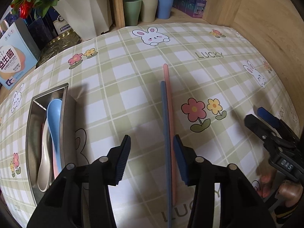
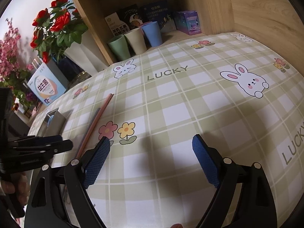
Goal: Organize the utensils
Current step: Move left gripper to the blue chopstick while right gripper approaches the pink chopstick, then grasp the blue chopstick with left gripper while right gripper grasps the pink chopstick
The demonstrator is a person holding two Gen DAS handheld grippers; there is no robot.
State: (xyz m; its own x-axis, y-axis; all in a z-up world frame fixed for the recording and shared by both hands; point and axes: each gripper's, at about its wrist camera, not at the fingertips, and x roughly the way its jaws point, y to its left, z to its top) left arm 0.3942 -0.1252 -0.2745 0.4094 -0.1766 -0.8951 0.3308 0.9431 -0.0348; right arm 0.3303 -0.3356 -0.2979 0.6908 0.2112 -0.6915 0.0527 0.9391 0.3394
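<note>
While both claws gape with nothing held, the left gripper straddles the near ends of the blue chopstick and pink chopstick. The likely next move is pinching them and carrying them left into the steel tray beside them; the right gripper idles right of the chopsticks.

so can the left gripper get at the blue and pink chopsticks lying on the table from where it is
Probably yes. The left gripper is open, and the blue chopstick and pink chopstick run side by side between its fingers on the checked tablecloth. Nothing lies over them.
</note>
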